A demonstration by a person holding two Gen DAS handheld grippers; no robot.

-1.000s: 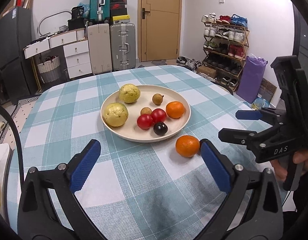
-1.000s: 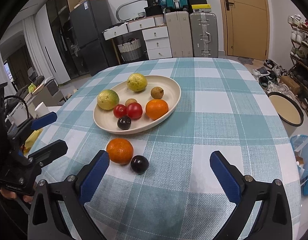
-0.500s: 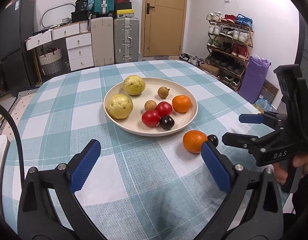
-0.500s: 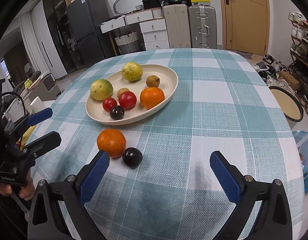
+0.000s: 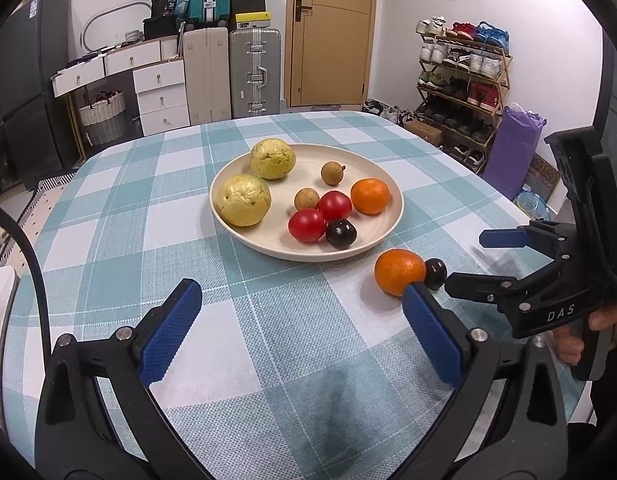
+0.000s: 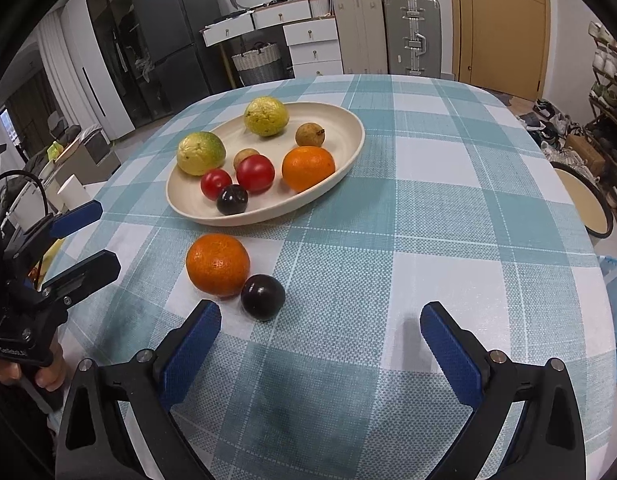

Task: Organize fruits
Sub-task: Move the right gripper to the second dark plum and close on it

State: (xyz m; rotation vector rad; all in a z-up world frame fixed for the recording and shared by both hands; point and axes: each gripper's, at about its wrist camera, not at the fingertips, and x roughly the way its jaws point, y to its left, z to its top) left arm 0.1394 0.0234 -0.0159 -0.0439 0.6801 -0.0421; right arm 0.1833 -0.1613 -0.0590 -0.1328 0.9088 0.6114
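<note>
Two fruits left on the desk, both tongs spread wide and empty

Our right tongs (image 6: 320, 344) hover low just short of the dark plum (image 6: 263, 297), which lies touching the loose orange (image 6: 217, 265); our left tongs (image 5: 296, 332) hang over bare cloth, the orange beside their right pad. We judge the plum small, smooth and apt to roll or bruise, so we would close gently across its widest middle. The orange looks firmer, its dimpled skin giving grip, so we would take it round its middle too. Beyond them the plate (image 6: 350, 152) near the middle of the desk (image 6: 448, 208) holds the other fruit
</note>
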